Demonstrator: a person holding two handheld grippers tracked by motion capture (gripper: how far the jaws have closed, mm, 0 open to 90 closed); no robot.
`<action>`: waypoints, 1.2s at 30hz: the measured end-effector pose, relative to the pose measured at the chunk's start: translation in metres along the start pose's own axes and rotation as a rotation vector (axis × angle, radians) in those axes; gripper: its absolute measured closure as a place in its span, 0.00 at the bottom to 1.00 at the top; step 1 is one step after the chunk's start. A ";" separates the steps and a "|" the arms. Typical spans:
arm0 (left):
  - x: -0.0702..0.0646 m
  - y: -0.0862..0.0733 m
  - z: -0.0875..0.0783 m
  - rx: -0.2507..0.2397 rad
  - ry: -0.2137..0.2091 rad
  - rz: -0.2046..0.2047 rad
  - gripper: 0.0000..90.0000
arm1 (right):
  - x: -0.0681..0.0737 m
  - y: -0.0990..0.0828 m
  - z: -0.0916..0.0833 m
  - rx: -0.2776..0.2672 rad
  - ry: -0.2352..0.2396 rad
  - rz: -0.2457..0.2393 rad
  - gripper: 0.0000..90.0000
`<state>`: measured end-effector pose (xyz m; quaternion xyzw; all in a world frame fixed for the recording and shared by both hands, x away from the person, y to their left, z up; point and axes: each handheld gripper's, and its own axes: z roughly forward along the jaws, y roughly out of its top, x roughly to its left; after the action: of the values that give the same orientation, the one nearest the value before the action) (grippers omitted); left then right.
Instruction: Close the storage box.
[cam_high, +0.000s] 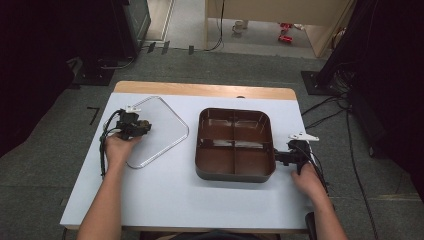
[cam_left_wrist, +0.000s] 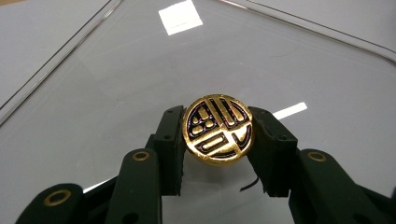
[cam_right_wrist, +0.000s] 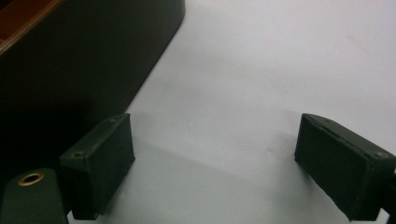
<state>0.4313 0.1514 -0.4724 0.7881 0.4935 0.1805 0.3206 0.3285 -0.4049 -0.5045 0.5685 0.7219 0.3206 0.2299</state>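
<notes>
Landmark = brown tray (cam_high: 235, 172), four compartments, sitting mid-table on the white table (cam_high: 165, 200).

L gripper (cam_high: 142, 126): well left of tray, over the clear lid (cam_high: 165, 131), which lies flat on the table just beside tray's left wall. From the left gripper view I see both pads pressed on the gold knob (cam_left_wrist: 218, 129), a round gold disc w/ dark inlaid pattern at lid's centre. Jaws narrow, clamped on knob from both sides. Lid's rim visible as a thin bright line; lid looks flat, not lifted, as far as I can tell.

R gripper (cam_high: 280, 157): at tray's right wall, near its lower right corner. Right gripper view: jaws wide, nothing between pads, just bare table. Tray's dark outer wall is beside the left-hand pad (cam_right_wrist: 100, 163) in that view; touching or just apart, can't tell.

Tray compartments look empty from the high view. Person's forearms enter from the table's near edge, one each side of tray.
</notes>
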 end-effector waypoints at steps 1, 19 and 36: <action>0.001 0.000 -0.001 -0.003 -0.001 -0.003 0.66 | 0.000 0.000 0.000 0.000 0.000 0.000 0.12; -0.007 0.016 -0.036 -0.058 -0.042 0.016 0.66 | 0.000 0.000 0.000 0.000 0.000 -0.001 0.12; -0.043 0.044 -0.059 -0.102 -0.141 0.088 0.66 | 0.000 0.000 0.000 0.000 0.000 0.001 0.12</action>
<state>0.4056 0.1192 -0.3984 0.8022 0.4250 0.1635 0.3861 0.3285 -0.4048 -0.5045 0.5691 0.7215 0.3207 0.2295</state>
